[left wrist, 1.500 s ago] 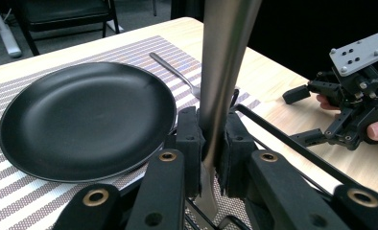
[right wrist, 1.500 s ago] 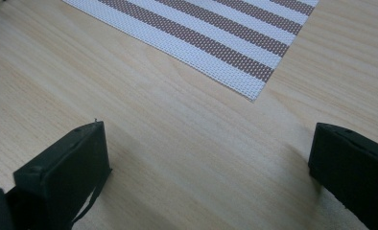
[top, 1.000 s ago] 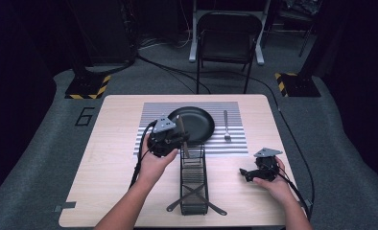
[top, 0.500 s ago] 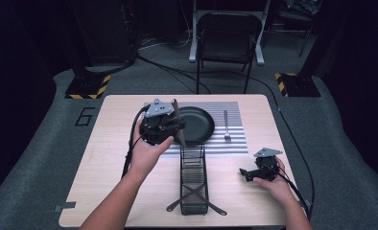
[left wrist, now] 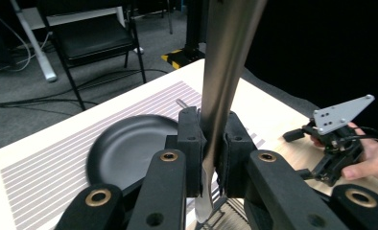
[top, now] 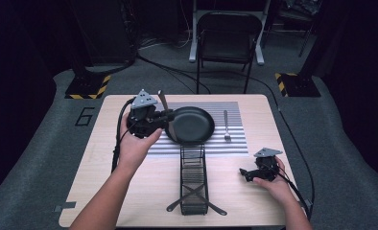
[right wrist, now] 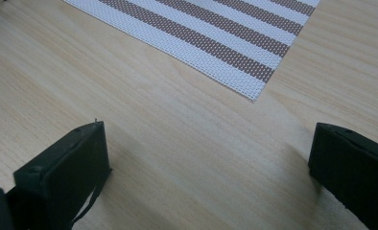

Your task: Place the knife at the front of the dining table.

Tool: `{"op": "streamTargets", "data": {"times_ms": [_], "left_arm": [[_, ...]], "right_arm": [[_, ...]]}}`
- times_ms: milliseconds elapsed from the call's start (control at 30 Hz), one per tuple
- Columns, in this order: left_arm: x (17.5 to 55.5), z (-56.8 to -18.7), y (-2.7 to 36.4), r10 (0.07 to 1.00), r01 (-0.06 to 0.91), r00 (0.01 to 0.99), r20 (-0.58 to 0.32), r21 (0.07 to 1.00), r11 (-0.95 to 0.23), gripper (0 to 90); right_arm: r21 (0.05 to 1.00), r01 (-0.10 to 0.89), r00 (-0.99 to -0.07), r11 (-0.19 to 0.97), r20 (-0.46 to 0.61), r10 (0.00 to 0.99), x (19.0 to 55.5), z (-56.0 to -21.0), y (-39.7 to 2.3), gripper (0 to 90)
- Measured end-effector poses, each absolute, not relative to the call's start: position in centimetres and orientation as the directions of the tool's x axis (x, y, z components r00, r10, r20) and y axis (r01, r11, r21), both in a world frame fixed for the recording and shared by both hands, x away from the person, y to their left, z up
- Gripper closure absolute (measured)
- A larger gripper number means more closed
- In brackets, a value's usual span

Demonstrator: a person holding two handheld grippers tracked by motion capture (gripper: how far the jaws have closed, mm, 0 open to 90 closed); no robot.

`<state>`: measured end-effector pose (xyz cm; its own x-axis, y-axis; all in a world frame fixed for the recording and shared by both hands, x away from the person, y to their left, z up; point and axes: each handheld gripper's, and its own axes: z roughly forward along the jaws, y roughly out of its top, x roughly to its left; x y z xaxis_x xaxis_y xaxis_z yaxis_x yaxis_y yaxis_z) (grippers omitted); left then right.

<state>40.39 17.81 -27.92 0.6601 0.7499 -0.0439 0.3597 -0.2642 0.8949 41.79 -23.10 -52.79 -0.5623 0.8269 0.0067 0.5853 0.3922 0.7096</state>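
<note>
High view: left gripper (top: 170,116) sits left of centre in the frame, above the striped placemat (top: 235,143), jaws pinching a table knife (top: 166,117). The knife stands roughly upright, slightly tilted, with one end poking up past the gripper and the other running down in front of the black plate's (top: 192,125) left rim. A fork (top: 226,125) lies on the mat just right of the plate. The black wire rack (top: 193,178) sits on the wooden table (top: 100,191) at lower centre. Right gripper (top: 244,173) rests low on the table at lower right, well apart from the rack.

Left gripper view: both pads clamp the knife (left wrist: 220,100) at centre frame; the metal runs from the top edge down between the jaws, and its rounded tip shows below them. The plate (left wrist: 129,148) is behind at left, on the mat. The other gripper (left wrist: 338,143) is at the right edge, in a hand.

Right gripper view: jaws spread wide, nothing between them, bare table (right wrist: 187,158) below, mat corner (right wrist: 244,57) at top.
</note>
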Motion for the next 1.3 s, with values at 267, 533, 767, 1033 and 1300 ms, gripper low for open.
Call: {"op": "streamTargets", "data": {"times_ms": [267, 533, 767, 1033, 1300], "left_arm": [[41.3, -28.4, 19.0, 0.771, 0.372, 0.635, -0.047, 0.894, -0.251, 81.9], [42.6, -29.4, 19.8, 0.793, 0.378, 0.608, -0.037, 0.892, -0.249, 81.9], [43.5, -30.6, 20.6, 0.811, 0.399, 0.584, -0.045, 0.885, -0.238, 81.9], [44.7, -33.1, 22.2, 0.839, 0.414, 0.542, -0.046, 0.884, -0.219, 82.0], [45.8, -36.0, 23.8, 0.859, 0.45, 0.507, -0.064, 0.87, -0.201, 82.0]], "right_arm": [[0.71, 0.585, -0.562, 0.392, 0.007, 0.827, 41.8, -52.8, -23.1, 0.0], [0.71, 0.583, -0.565, 0.395, 0.005, 0.825, 41.8, -52.8, -23.1, 0.0], [0.71, 0.583, -0.565, 0.395, 0.006, 0.825, 41.8, -52.8, -23.1, 0.0], [0.71, 0.583, -0.565, 0.396, 0.005, 0.825, 41.8, -52.8, -23.1, 0.0], [0.71, 0.582, -0.565, 0.395, 0.005, 0.825, 41.8, -52.8, -23.1, 0.0]]}}
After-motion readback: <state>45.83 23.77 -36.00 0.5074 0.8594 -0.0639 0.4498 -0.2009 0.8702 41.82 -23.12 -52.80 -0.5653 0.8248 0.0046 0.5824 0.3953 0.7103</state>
